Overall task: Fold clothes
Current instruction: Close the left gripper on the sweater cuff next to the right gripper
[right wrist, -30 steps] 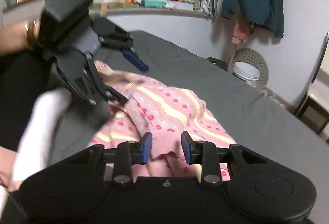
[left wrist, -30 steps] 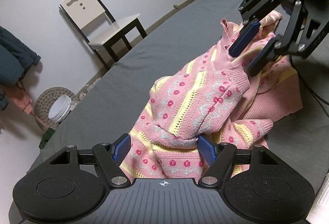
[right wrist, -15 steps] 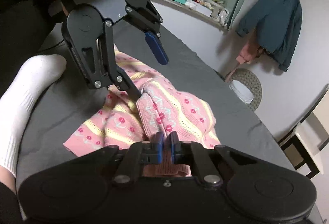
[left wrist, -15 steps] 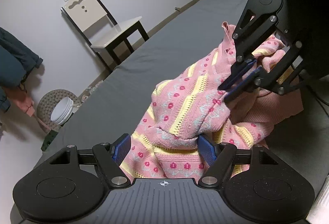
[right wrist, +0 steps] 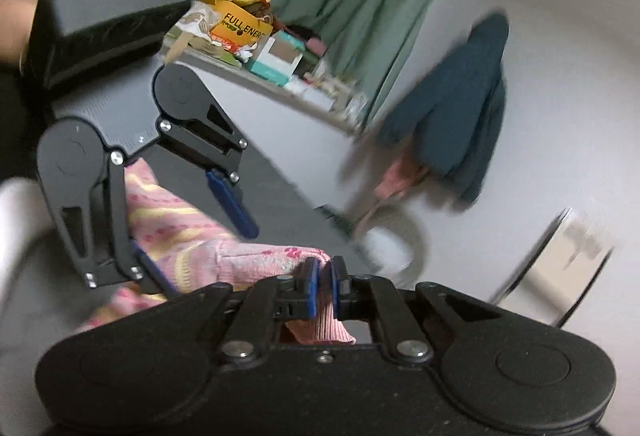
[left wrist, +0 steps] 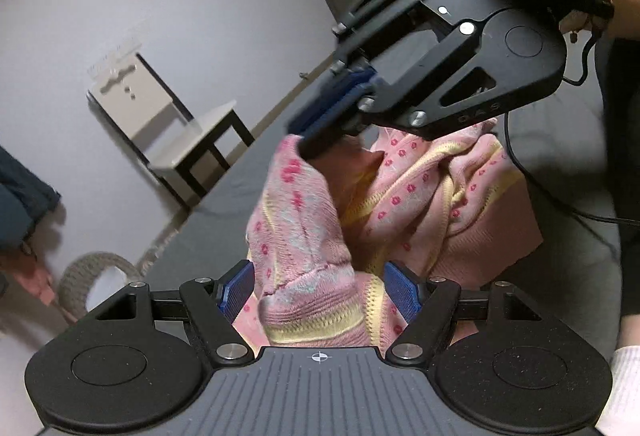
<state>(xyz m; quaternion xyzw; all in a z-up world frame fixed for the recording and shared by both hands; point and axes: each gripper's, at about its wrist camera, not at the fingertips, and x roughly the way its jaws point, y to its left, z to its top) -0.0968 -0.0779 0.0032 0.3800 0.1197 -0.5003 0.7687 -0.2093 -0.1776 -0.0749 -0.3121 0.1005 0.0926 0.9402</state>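
Tongs on the right hand (right wrist: 324, 286) are pinched closed on a fold of a pink patterned sweater (left wrist: 304, 236), lifting that edge up toward the middle of the frame in the left wrist view. Tongs on the left hand (left wrist: 320, 286) stand open at the bottom centre of their own view, their blue pads on either side of a bunched part of the sweater without squeezing it. In the right wrist view these open tongs appear at left, one finger pressed against the knit, the other angled clear above it.

The sweater lies crumpled on a dark grey bed (left wrist: 216, 232), partly raised by the right grip, with loose folds spilling to the centre right. A white chair (left wrist: 172, 132) stands by the wall at upper left. A dark jacket (right wrist: 452, 128) hangs on the wall at right of the right wrist view, which is blurred by motion.

The step in hand looks like picking the garment up to spread it flat before folding. Next, the left tongs probably need to close on the cloth between them, so both hands can pull the sweater taut.
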